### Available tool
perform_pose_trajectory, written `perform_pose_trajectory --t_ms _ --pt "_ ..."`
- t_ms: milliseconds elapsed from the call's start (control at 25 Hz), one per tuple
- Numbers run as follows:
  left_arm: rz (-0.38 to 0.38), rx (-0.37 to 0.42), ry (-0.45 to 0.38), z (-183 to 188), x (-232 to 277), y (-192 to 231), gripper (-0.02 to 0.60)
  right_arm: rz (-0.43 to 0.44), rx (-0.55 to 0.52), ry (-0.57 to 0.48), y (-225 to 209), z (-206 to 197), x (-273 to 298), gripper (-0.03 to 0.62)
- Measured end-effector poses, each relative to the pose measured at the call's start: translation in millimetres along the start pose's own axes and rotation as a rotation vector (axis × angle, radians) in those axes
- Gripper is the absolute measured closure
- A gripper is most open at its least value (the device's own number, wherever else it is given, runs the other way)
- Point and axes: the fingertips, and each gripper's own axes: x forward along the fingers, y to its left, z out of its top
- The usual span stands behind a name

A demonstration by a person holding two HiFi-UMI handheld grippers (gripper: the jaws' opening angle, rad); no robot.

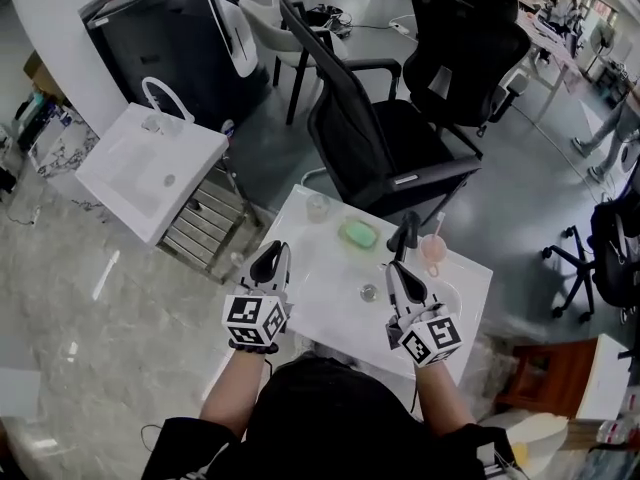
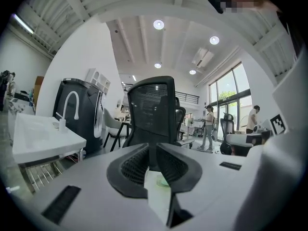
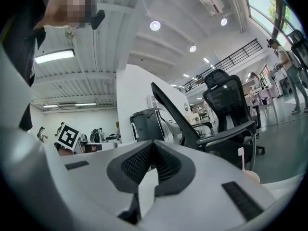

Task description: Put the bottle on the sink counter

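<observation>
Trouble is most likely coming from my own shut claws. I am holding my left gripper (image 1: 272,260) with its jaws pressed together and nothing between them. My right gripper (image 1: 404,246) is closed and empty in the same way. If I am pushing either one forward like this, I am nudging the target over instead of taking it.

I am taking the small clear container (image 1: 318,206) near the far edge of the white table (image 1: 300,313) to be the bottle. It is too small in the head view for me to be sure. It is standing apart from both claws, with the green soap (image 1: 358,234) just beside it and the pink cup (image 1: 433,252) further right. A wide reach is risking a bump on either of these.

The sink counter (image 1: 112,186) is standing well apart to my left, across open floor. A loose pinch on clear, smooth walls is therefore inviting a drop on the way. The faucet (image 1: 165,92) is crowding the counter's far end.

I am holding both arms low and forward over the table's near edge. My left claw is pointing across the tabletop toward the office chair (image 1: 385,138). My right is hovering beside a small round object (image 1: 369,292).
</observation>
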Motion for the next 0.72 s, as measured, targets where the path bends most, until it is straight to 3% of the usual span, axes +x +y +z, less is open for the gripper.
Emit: perform_pose_trajectory --t_ms 240,720 --pt "0.038 0.039 -0.040 15.1 -30.5 -12.1 0.525 0.032 -0.006 -0.019 5.9 5.1 -19.9 0.563" --pt "0.100 0.000 -0.039 1.0 -60.7 -16.0 0.525 0.038 -0.014 0.026 -3.0 -10.4 -29.5 0.565"
